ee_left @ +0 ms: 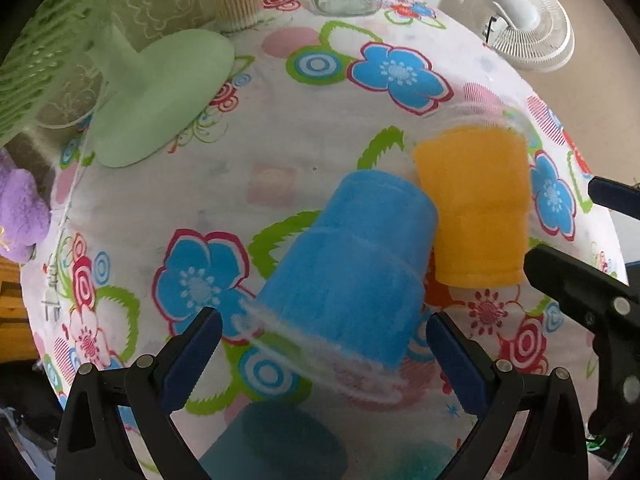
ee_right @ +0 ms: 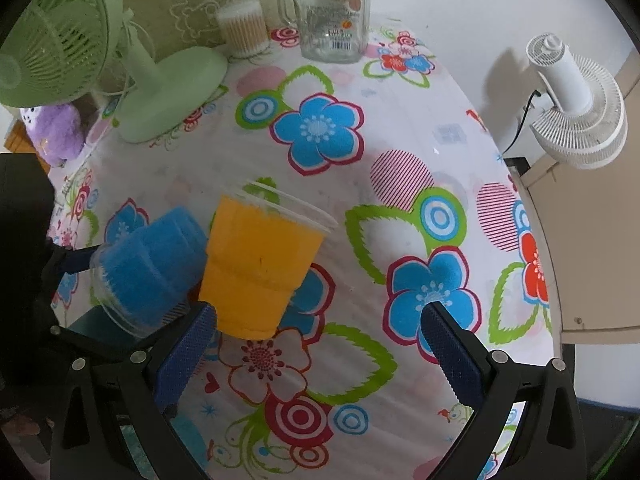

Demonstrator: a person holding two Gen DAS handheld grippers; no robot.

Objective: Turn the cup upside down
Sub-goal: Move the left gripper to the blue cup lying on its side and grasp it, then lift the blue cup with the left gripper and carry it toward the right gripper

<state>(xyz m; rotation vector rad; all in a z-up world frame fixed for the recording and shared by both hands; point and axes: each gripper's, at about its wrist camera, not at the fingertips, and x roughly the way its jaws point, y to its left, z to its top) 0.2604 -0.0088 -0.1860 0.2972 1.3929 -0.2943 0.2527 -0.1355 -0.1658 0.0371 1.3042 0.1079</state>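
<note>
With both tools spread wide and gripping nothing, the blue cup (ee_left: 352,276) tips between our left tool (ee_left: 320,356) fingers, so we should steady it until its rim meets the counter (ee_left: 256,184) squarely, clear of the orange cup (ee_left: 476,208) beside it.

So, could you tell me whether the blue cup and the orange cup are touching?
Touching. In the right wrist view the tilted blue cup presses its base end against the side of the upright orange cup, with no cloth showing between them.
</note>
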